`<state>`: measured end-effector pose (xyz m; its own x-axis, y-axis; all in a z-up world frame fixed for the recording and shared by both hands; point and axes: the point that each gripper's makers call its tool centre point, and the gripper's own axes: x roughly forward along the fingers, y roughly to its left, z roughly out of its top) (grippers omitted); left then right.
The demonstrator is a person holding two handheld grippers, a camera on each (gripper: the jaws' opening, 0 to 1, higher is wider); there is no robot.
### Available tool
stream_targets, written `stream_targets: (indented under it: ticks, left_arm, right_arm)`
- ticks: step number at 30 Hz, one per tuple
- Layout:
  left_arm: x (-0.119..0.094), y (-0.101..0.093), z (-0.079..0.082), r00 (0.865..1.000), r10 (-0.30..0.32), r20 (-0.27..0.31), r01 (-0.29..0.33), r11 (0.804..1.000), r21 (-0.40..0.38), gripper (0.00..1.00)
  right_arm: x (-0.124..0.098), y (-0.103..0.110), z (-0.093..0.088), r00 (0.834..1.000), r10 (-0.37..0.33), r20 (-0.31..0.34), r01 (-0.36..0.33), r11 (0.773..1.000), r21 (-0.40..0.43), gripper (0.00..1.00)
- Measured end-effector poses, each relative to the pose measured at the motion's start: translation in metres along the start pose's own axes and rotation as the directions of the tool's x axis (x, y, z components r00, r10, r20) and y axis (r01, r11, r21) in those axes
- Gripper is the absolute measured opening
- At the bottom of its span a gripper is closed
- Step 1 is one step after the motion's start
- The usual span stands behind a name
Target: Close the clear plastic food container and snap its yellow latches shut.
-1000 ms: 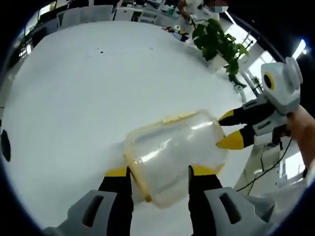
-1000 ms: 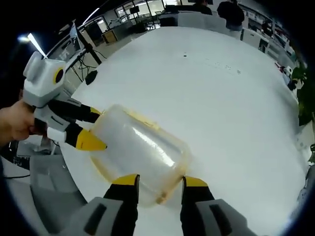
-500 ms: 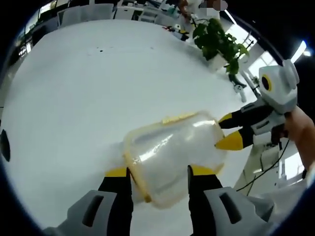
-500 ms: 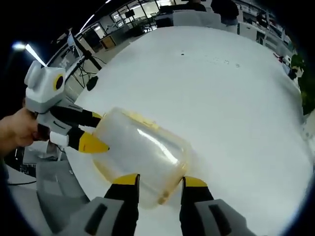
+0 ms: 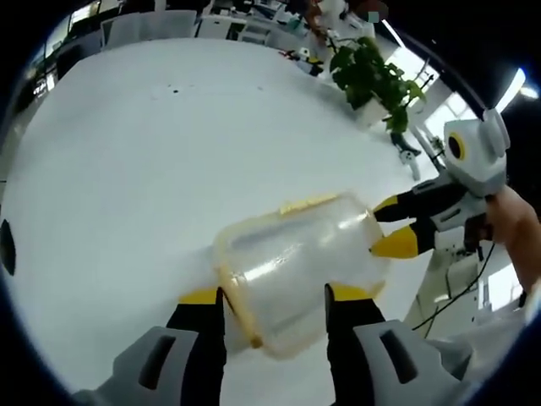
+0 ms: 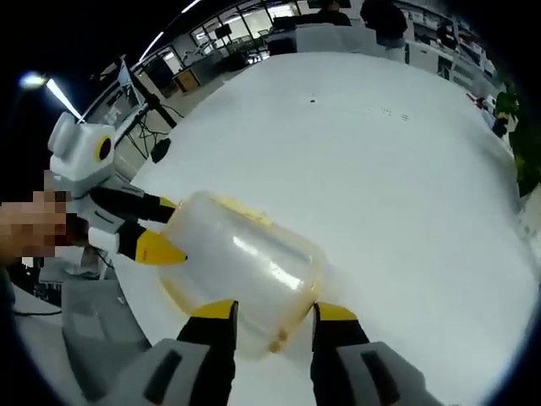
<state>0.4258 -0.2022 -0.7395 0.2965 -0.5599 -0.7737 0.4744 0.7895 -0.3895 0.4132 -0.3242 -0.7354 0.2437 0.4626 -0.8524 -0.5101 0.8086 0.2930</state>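
Observation:
The clear plastic container (image 5: pixel 296 262) with its yellow rim lies on its side between both grippers, over the white table (image 5: pixel 127 169). In the left gripper view my left gripper (image 5: pixel 275 296) is shut on the rim end, one jaw on each side. My right gripper (image 5: pixel 387 224) comes in from the right, its yellow tips against the far end. In the right gripper view the container (image 6: pixel 241 266) runs from my right gripper (image 6: pixel 275 309), shut on its near end, to the left gripper (image 6: pixel 166 228) at the left. A yellow latch (image 6: pixel 276 342) shows between the right jaws.
A potted plant (image 5: pixel 372 80) stands at the table's far right edge. Desks, chairs and people (image 6: pixel 385 17) fill the background. A dark stand with cables (image 6: pixel 156 144) sits beyond the table edge on the left of the right gripper view.
Both views have shifted slightly with the hands. The container stays held between the two grippers in the same pose.

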Motion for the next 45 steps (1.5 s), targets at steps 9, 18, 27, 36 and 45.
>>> stream_targets:
  ticks: [9,18,27,36,45]
  left_arm:
    - [-0.007,0.001,0.001,1.000,0.007,0.001,-0.007,0.989,0.147,0.43]
    - [-0.018,-0.005,0.007,1.000,-0.009,0.002,0.008,0.929,0.369,0.45]
    - [-0.029,-0.002,0.022,1.000,-0.012,0.006,0.007,0.826,0.564,0.40]
    - [-0.030,-0.041,0.032,0.988,-0.150,0.030,0.082,0.685,0.724,0.31]
    - [-0.009,-0.056,0.027,0.983,-0.181,-0.005,0.122,0.645,0.755,0.27]
  right_arm:
    - [-0.017,-0.002,0.003,0.999,-0.028,0.021,0.030,0.990,-0.139,0.32]
    - [-0.026,-0.002,0.001,1.000,-0.003,0.017,0.008,0.933,-0.360,0.25]
    - [-0.035,0.017,0.011,0.996,0.070,0.050,-0.033,0.847,-0.531,0.27]
    - [-0.031,0.039,0.015,0.981,0.179,0.077,-0.090,0.765,-0.637,0.27]
    - [-0.017,0.044,0.022,0.986,0.160,0.036,-0.089,0.710,-0.698,0.25]
